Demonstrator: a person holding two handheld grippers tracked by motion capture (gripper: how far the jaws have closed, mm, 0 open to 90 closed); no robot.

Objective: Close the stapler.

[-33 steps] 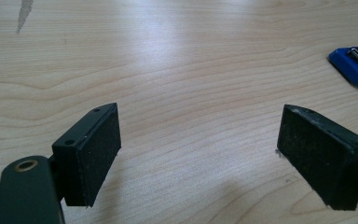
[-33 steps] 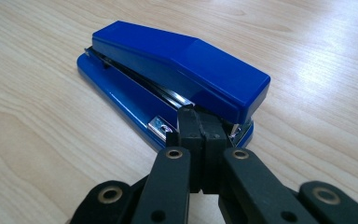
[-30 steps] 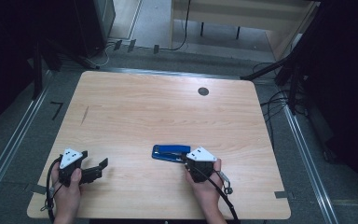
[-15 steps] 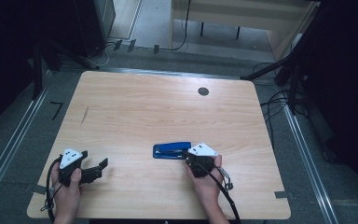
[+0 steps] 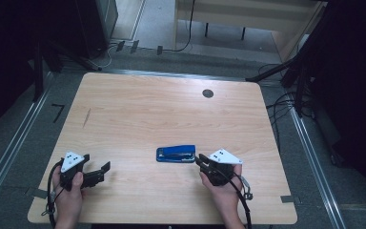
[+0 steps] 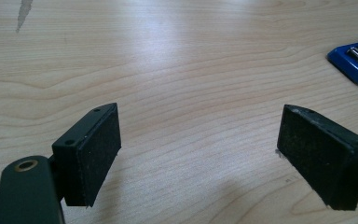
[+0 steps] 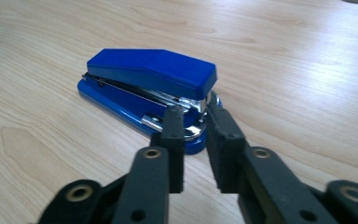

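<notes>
Blue stapler (image 5: 175, 153) lying flat on bench (image 5: 162, 114), toward 6 o'clock edge; right gripper (image 5: 198, 160) at stapler's 3 o'clock end, fingers (image 7: 173, 128) just parting, narrow gap, nothing grasped; left gripper (image 5: 106, 168) at 8 o'clock corner, fingers (image 6: 93, 151) spread, released

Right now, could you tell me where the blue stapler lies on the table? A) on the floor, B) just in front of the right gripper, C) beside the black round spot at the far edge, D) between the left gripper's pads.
B: the stapler lies flat on the table, just ahead of the right gripper.
</notes>
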